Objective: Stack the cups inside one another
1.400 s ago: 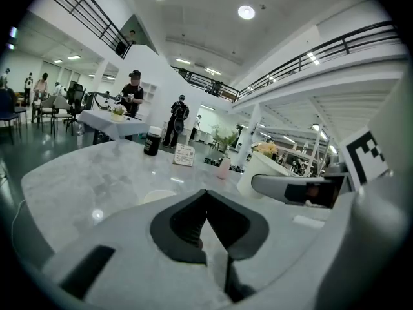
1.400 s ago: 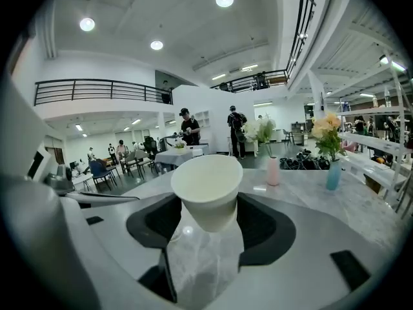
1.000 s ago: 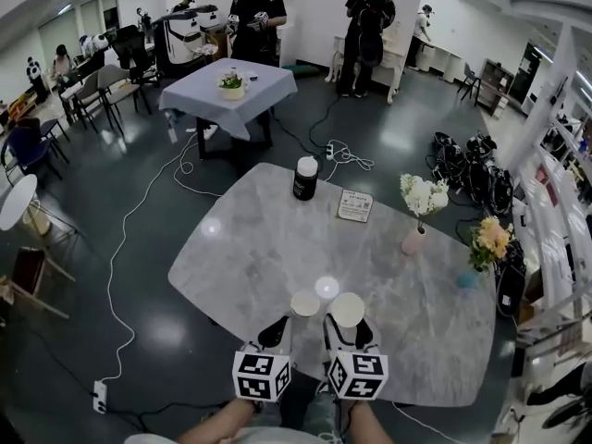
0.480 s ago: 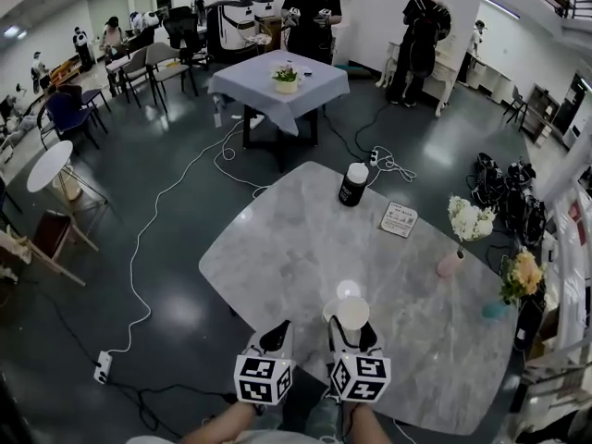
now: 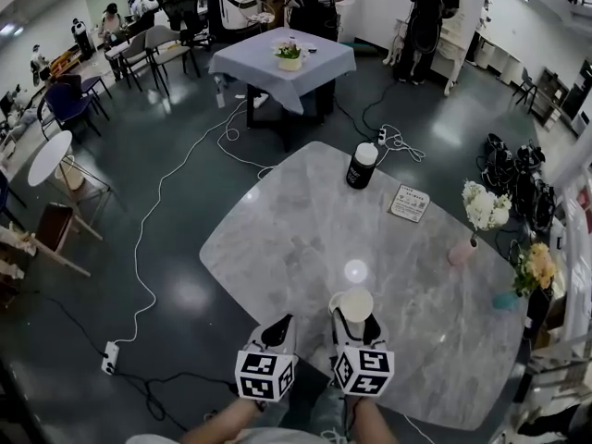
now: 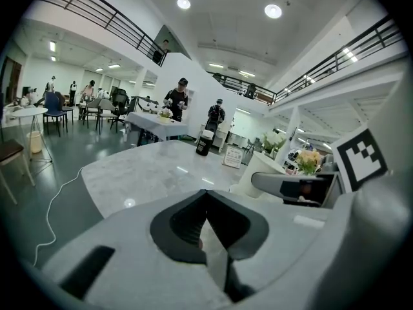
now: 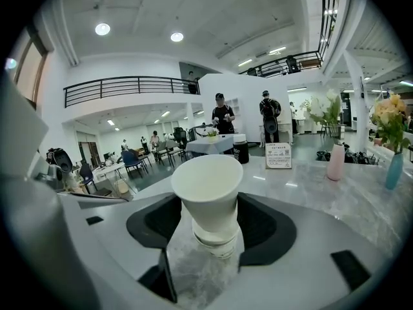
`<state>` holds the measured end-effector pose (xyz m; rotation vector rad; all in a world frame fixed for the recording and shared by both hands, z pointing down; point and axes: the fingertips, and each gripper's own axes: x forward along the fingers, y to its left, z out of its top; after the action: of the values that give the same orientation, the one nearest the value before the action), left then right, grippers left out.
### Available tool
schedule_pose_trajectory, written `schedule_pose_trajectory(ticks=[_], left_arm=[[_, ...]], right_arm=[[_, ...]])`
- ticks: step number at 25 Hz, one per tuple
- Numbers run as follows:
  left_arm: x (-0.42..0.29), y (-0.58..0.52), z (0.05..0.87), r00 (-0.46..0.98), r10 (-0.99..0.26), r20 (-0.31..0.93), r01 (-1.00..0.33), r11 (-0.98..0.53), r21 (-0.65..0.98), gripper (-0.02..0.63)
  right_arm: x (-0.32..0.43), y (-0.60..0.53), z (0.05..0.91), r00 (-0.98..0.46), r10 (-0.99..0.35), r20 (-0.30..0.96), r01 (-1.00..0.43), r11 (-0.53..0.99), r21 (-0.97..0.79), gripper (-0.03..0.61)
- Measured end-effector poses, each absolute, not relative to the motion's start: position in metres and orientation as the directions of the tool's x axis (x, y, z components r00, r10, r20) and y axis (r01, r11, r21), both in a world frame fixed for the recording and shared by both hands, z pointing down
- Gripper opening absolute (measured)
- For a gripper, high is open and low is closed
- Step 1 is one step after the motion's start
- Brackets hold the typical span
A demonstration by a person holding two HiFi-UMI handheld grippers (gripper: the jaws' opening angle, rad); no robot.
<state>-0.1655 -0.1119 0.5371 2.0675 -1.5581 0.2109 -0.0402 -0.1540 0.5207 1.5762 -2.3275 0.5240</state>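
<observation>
My right tongs (image 7: 208, 236): clamped on the cups (image 7: 208, 196), twelve o'clock.
My left tongs (image 6: 206, 202): closed, empty.
Handling: light, crushable, I'd pinch the sidewalls gently.

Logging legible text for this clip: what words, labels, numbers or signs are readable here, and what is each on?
Nothing here can be read as text.
On the card: print and a code square, too small to read.
On the black canister: no print can be made out.
On the marker cubes: black-and-white square patterns only, no letters.
On the stacked cups: plain white, no print.
</observation>
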Motion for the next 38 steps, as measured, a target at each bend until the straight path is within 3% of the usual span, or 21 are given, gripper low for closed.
schedule_pose_trajectory(ticks=[25,38], left_arm=[[-0.176,-0.109,0.565,0.339,-0.806,0.486,-0.926,-0.195,0.323,0.002],[-0.167,-0.111,0.562,0.353,-0.811,0.468,-0.918,-0.204,0.339,0.002]], right_arm=[[-0.044,-0.154,0.557,-0.298,-0.810,0.505,-0.952,0.288,-0.101,0.270],[-0.032,-0.150,0.541,-0.272,-0.845,0.460,-0.962,0.251,-0.108,0.267]])
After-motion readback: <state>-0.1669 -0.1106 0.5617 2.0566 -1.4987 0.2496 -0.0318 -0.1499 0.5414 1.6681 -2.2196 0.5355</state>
